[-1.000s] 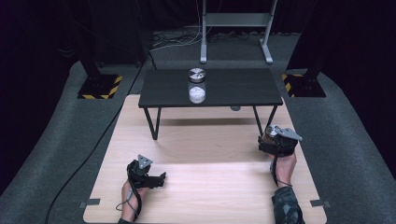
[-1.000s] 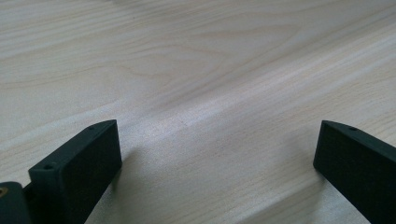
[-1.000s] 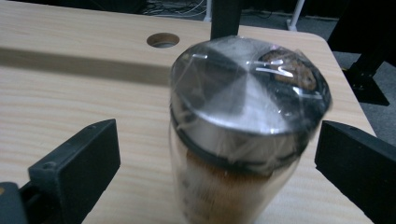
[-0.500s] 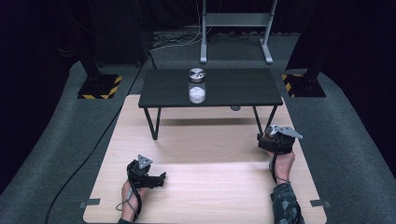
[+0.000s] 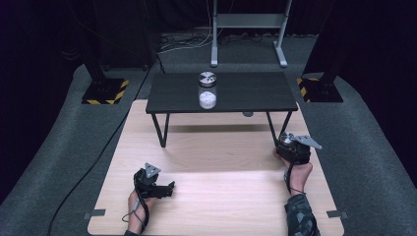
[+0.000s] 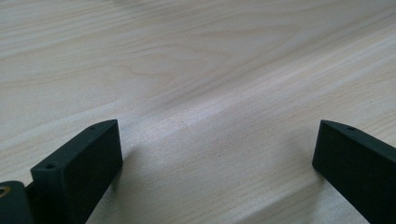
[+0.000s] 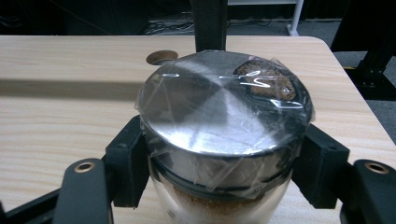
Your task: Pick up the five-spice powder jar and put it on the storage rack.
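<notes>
My right gripper (image 7: 224, 156) is shut on a clear glass jar (image 7: 219, 112) with a silver metal lid under clear film and brownish powder inside. Its jaws have just been closing, and the pads now press on the jar's sides just below the lid. In the high view that gripper (image 5: 293, 147) sits at the right edge of the pale wooden board (image 5: 221, 196). A second jar (image 5: 207, 91) with a silver lid and white contents stands on the low black table (image 5: 255, 93). My left gripper (image 5: 164, 189), low on the board at the left, stands open over bare wood (image 6: 219, 135).
The black table's leg (image 7: 208, 23) rises just behind the held jar. Grey carpet (image 5: 364, 147) surrounds the board. Stand bases with yellow-black stripes (image 5: 105, 91) sit at the far left and right, and a cable (image 5: 93, 167) runs along the left.
</notes>
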`<state>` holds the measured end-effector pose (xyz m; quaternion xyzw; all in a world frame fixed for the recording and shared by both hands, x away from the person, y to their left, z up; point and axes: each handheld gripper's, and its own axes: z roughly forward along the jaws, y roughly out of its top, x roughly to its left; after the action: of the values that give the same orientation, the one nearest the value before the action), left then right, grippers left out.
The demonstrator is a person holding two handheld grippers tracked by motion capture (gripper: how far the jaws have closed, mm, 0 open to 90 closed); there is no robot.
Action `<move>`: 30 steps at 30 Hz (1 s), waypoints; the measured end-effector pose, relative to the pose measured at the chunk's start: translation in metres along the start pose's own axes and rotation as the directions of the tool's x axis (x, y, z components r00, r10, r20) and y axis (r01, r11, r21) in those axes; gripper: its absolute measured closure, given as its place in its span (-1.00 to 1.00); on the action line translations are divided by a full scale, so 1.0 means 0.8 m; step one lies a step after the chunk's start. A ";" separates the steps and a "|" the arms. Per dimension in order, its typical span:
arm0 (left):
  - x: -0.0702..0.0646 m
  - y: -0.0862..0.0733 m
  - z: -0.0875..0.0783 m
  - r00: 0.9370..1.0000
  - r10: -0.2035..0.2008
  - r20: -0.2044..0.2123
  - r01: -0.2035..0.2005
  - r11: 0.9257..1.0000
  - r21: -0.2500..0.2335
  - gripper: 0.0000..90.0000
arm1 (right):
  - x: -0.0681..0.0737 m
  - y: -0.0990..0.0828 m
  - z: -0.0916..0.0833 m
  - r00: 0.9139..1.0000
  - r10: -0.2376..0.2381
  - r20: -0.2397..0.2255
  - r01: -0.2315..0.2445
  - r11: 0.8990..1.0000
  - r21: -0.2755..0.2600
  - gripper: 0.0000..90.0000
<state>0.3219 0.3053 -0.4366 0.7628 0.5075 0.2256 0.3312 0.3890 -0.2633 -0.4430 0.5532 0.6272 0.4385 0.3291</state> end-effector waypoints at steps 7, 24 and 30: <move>0.000 0.000 0.000 1.000 0.000 0.000 0.000 1.000 0.000 -0.98 | 0.002 0.003 -0.005 1.000 -0.009 -0.013 0.009 1.000 0.000 -0.34; 0.000 0.000 0.000 1.000 0.001 0.000 -0.001 1.000 -0.001 -0.97 | 0.005 0.013 -0.018 0.998 -0.053 -0.032 0.053 0.999 0.003 -0.34; 0.000 0.000 0.000 1.000 0.001 0.000 -0.001 1.000 -0.002 -0.97 | 0.008 0.019 -0.025 0.997 -0.069 -0.042 0.069 0.998 -0.008 -0.34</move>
<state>0.3216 0.3052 -0.4367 0.7629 0.5068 0.2263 0.3315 0.3763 -0.2610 -0.4211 0.5209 0.6512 0.4404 0.3325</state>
